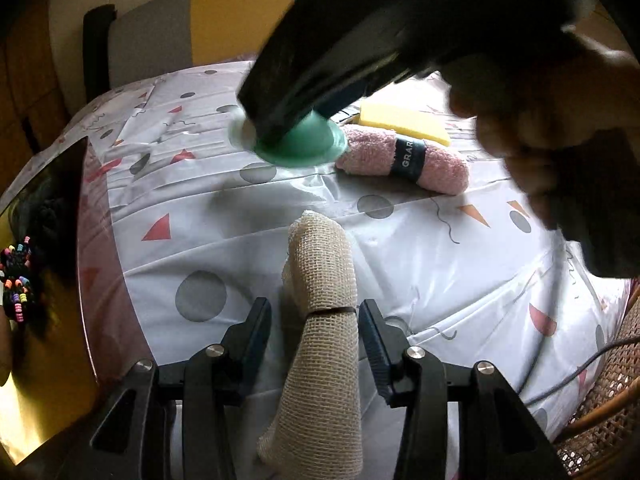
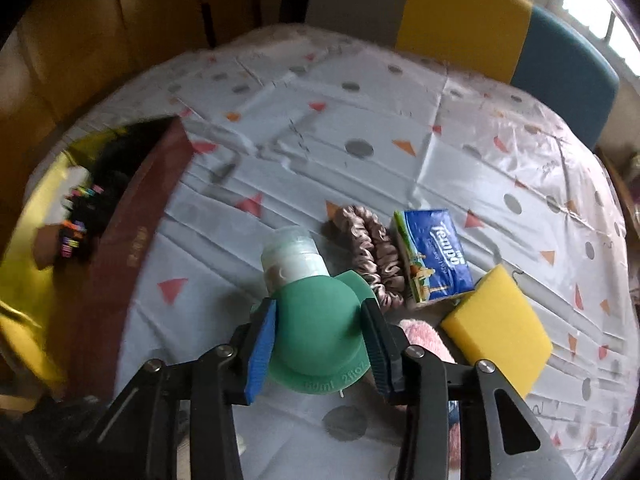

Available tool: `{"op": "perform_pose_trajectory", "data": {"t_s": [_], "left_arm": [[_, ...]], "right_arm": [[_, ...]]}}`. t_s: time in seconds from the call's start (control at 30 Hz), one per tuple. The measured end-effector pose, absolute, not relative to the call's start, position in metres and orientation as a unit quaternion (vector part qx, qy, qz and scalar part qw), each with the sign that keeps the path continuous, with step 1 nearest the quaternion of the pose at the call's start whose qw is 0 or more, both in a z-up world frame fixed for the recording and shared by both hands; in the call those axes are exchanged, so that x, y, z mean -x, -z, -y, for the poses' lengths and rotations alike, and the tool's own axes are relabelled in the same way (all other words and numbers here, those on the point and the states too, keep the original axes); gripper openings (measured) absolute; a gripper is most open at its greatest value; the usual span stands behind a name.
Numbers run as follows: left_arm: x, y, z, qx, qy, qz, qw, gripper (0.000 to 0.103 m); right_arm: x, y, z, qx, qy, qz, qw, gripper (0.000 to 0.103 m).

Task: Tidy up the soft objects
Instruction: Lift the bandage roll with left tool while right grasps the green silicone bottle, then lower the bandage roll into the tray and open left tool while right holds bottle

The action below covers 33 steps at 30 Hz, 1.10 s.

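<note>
My right gripper (image 2: 320,328) is shut on a green silicone squeeze bottle (image 2: 316,320) with a clear cap and holds it over the table; the bottle's green base also shows in the left wrist view (image 1: 300,142) under the right gripper's dark body. My left gripper (image 1: 314,320) is open, its fingers on either side of a beige gauze roll (image 1: 320,320) lying on the cloth, not touching it. A pink rolled towel (image 1: 404,158) with a black band and a yellow sponge (image 2: 500,324) lie nearby.
A brown scrunchie (image 2: 368,248) and a blue tissue pack (image 2: 430,254) lie beside the sponge. A gold-lined box (image 2: 132,232) at the left holds a black beaded item (image 1: 18,276). The patterned tablecloth (image 2: 360,128) covers a round table. Chairs stand behind.
</note>
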<state>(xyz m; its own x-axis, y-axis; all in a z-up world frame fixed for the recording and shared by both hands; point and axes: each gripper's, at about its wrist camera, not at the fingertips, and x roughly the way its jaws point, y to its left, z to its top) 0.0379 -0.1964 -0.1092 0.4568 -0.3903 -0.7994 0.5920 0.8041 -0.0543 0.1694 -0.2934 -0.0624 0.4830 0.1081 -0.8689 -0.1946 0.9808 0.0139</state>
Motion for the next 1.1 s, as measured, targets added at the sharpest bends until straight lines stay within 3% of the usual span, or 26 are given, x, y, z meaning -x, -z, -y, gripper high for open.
{"op": "perform_pose_trajectory", "data": {"t_s": [0.2, 0.57, 1.1], "left_arm": [[-0.039, 0.108, 0.196, -0.119, 0.289, -0.435, 0.844, 0.043], [-0.041, 0.104, 0.188, -0.117, 0.288, -0.446, 0.839, 0.019], [-0.035, 0.046, 0.157, -0.002, 0.332, -0.439, 0.835, 0.018]], "right_arm": [[-0.124, 0.05, 0.3, 0.02, -0.088, -0.489, 0.868, 0.043], [-0.085, 0.092, 0.333, -0.025, -0.045, -0.525, 0.85, 0.045], [-0.085, 0.094, 0.335, -0.033, -0.046, -0.526, 0.849, 0.046]]}}
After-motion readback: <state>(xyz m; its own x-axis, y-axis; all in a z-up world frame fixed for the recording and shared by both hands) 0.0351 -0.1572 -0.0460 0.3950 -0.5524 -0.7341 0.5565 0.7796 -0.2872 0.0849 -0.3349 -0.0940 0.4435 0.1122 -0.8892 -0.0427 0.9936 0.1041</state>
